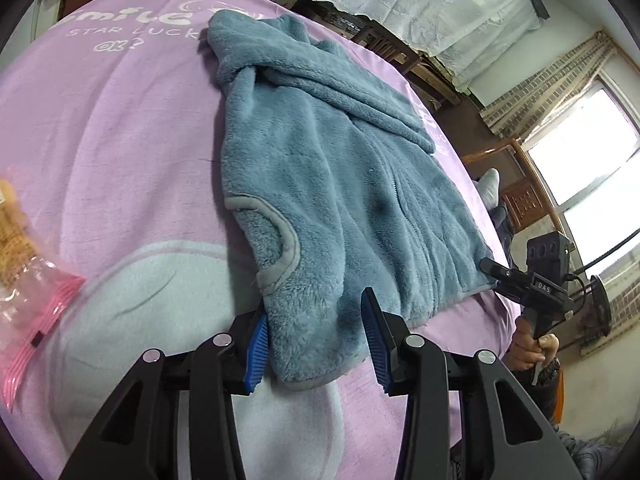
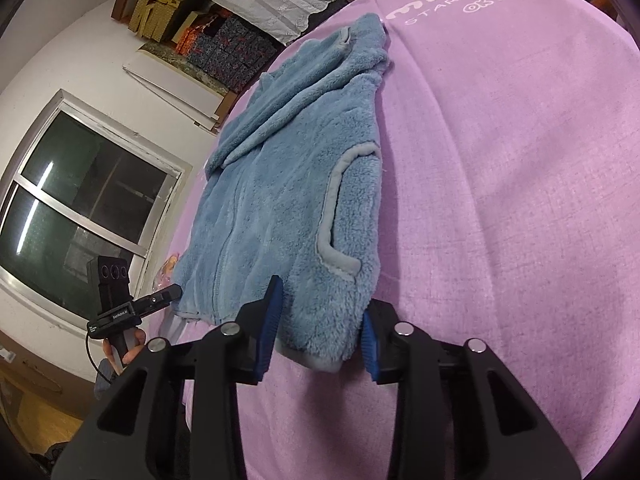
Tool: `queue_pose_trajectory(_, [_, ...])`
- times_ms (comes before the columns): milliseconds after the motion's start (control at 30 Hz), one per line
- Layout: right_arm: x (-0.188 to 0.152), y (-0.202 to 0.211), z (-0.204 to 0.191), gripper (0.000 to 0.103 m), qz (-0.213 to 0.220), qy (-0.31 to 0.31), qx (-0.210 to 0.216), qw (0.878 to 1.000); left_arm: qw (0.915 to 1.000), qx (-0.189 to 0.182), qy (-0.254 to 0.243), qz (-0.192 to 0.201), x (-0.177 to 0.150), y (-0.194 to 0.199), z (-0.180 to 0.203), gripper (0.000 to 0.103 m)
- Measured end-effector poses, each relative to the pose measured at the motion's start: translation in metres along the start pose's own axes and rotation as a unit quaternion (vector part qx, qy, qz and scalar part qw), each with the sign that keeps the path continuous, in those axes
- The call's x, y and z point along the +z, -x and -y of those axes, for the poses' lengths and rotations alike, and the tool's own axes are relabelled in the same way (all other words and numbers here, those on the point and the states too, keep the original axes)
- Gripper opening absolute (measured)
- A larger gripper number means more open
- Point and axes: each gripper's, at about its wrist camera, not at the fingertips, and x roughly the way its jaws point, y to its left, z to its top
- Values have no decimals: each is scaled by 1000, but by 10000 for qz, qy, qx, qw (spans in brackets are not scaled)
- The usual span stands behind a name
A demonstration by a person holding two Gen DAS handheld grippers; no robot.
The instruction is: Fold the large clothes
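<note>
Pink bedsheet (image 1: 132, 128) fills the surface, and your blue fleece jacket (image 1: 328, 184) lies flat on it, its long axis running away from you, hem nearest, hood end farthest. Your left gripper (image 1: 314, 344) straddles one near hem corner; the left pad touches fleece, the other stands clear, so it is not clenched. Your right gripper (image 2: 320, 334) straddles the other near corner (image 2: 324, 356), jaws parted, neither pad pressing. Both hands are equally near, so the fold goes away from you. Sleeves are bunched and hard to trace, and a crinkly plastic bag (image 1: 24, 280) is cut off at the edge
</note>
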Motion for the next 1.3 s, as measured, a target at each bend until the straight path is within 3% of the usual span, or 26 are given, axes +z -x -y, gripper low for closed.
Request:
queue_pose_trajectory(67, [0,-2,0,30,20,-7,-15,10000,10000,25,-83,36,-2,-2,3,39])
queue_pose_trajectory(100, [0,-2,0,29,33,-18,-24,10000,9999,79,-125,39,-4,-3,5,31])
queue_pose_trajectory(133, [-1,-3,1,22,30,-23,-55,10000,9998,127,-144,4,-5,-7,7,15])
queue_pose_trajectory(267, [-3,-2,2,14,148,-115,-51,9998,9996,215,-128,153,-7,-2,11,13])
queue_pose_trajectory(733, [35,25,-33,13,605,36,510,9969,9946,298,-381,922,48,47,45,13])
queue_pose_trajectory(1033, [103,25,-61,13,883,160,719,9934,9888,430,-330,1388,107,60,57,13])
queue_pose_trajectory(1300, [185,-5,-44,13,1013,-253,680,9922,9845,646,-102,1624,168,44,48,13])
